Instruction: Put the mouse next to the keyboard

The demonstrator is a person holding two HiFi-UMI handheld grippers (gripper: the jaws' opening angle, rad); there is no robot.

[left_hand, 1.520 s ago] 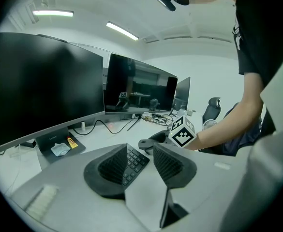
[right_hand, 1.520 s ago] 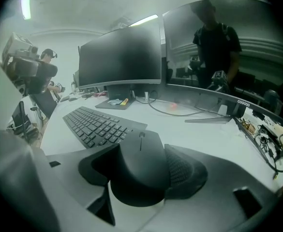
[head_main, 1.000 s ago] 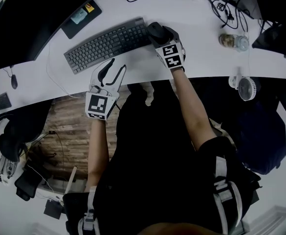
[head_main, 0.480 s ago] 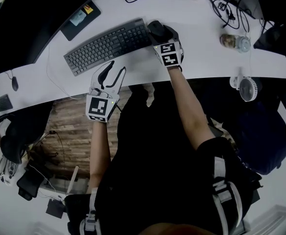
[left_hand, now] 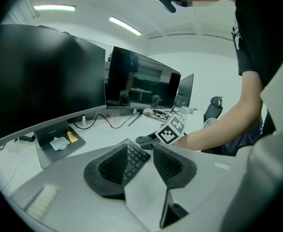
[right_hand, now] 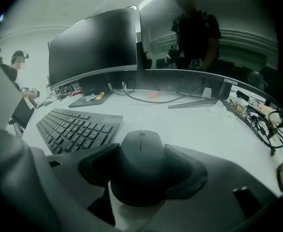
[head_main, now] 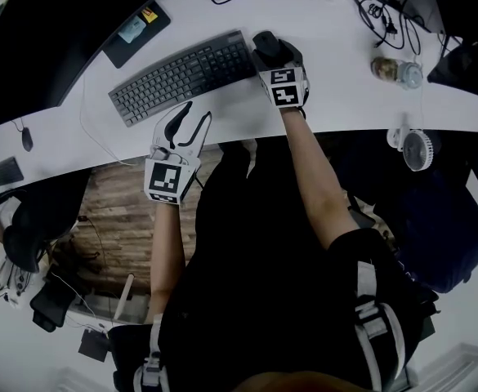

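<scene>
A black mouse point(head_main: 263, 44) point(right_hand: 141, 156) rests on the white desk point(head_main: 337, 88), just off the right end of the dark keyboard point(head_main: 181, 73) point(right_hand: 73, 127). My right gripper point(head_main: 269, 53) point(right_hand: 142, 170) is shut on the mouse, one pad pressing each side of it. My left gripper point(head_main: 192, 114) point(left_hand: 139, 162) hovers open over the desk's front edge, just short of the keyboard point(left_hand: 134, 154), with nothing between its fingers.
Black monitors stand along the back, with a dark stand base point(head_main: 136, 23) holding small items. Cables point(head_main: 377, 8) and a bottle point(head_main: 395, 70) lie to the right. A small fan point(head_main: 416, 147) hangs off the desk's front edge.
My right gripper has rolled slightly and edged a little farther onto the desk with the mouse held. The left gripper has stayed put.
</scene>
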